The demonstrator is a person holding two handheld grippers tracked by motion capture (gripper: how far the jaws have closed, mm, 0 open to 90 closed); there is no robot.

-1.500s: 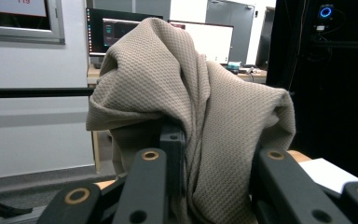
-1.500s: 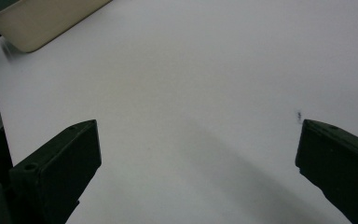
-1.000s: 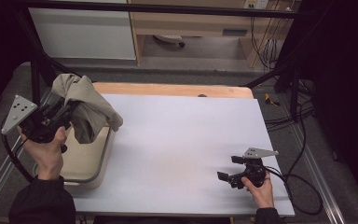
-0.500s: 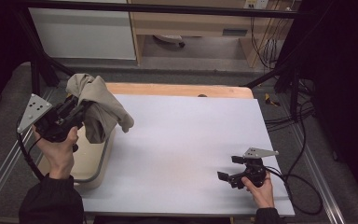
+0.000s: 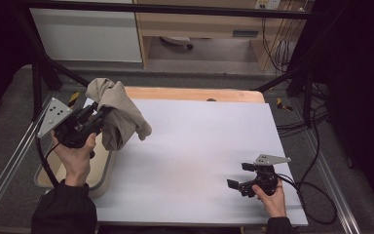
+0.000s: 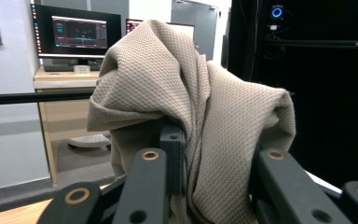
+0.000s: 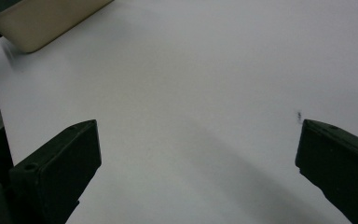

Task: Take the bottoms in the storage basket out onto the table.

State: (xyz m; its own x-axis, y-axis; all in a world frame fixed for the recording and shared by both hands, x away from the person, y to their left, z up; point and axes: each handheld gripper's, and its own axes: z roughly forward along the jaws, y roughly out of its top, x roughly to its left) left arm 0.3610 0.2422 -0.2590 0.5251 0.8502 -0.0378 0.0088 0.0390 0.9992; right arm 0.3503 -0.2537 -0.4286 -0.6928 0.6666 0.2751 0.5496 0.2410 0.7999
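While my left gripper [image 5: 99, 115] is pinching the beige waffle-knit cloth [image 5: 118, 113] above the cream plastic tub's [image 5: 102, 173] rim, I'm resting my right gripper [image 5: 239, 176], jaws spread, on the white table [image 5: 199, 146]; monitors [image 6: 79, 32] are showing behind.

A beige, waffle-textured cloth [image 5: 117, 114] hangs bunched and folded over the jaws of the left gripper [image 5: 95, 119], lifted clear above the left edge of the white table [image 5: 199, 146], its loose lower end draping down just above the rim of the cream-coloured bin [image 5: 100, 173].
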